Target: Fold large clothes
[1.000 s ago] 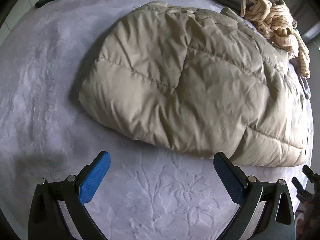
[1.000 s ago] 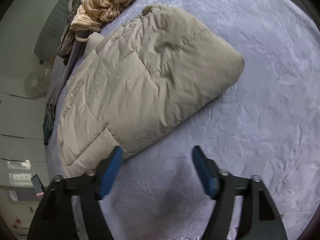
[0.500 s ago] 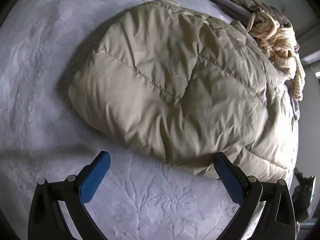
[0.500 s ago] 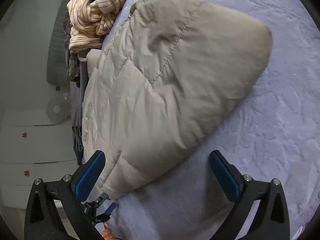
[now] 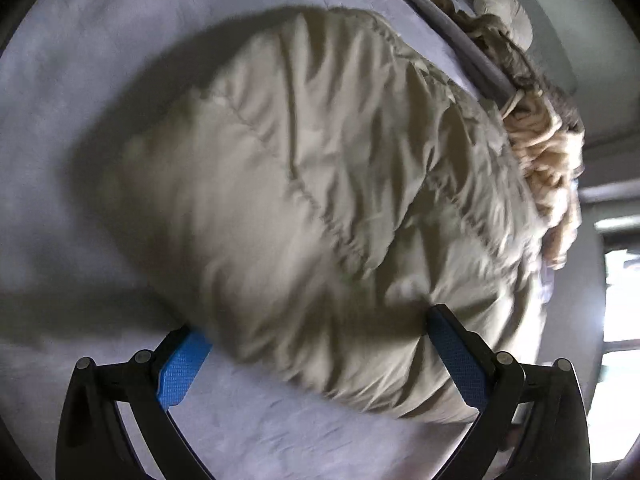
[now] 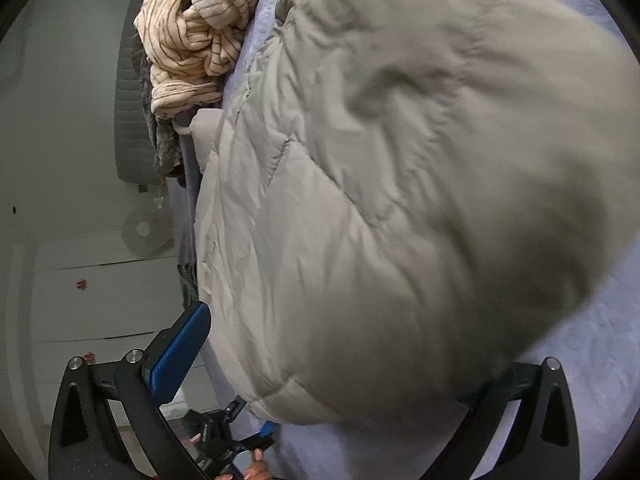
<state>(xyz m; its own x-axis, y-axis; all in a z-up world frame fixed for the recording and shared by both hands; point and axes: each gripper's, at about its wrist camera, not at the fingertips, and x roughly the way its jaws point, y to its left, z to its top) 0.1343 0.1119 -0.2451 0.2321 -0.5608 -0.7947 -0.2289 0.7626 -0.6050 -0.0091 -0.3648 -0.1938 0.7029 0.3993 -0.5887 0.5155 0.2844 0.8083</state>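
Note:
A folded beige puffer jacket [image 5: 320, 200] lies on a lavender embossed bedspread [image 5: 60, 100]. My left gripper [image 5: 316, 344] is open, its blue pads on either side of the jacket's near edge, the fabric bulging between them. In the right wrist view the jacket [image 6: 400, 200] fills most of the frame. My right gripper [image 6: 340, 360] is open around the jacket's near end; the left pad [image 6: 180, 348] shows, the right pad is hidden behind the fabric.
A heap of striped cream clothes [image 6: 196, 32] and darker garments lies at the bed's far edge, also in the left wrist view [image 5: 548, 160]. A grey headboard and white wall [image 6: 60, 140] stand beside the bed. The left gripper shows at the bottom of the right wrist view [image 6: 224, 436].
Both grippers have moved forward onto the jacket; its near edge now sits between the open jaws of each. The jacket looks much larger in both views.

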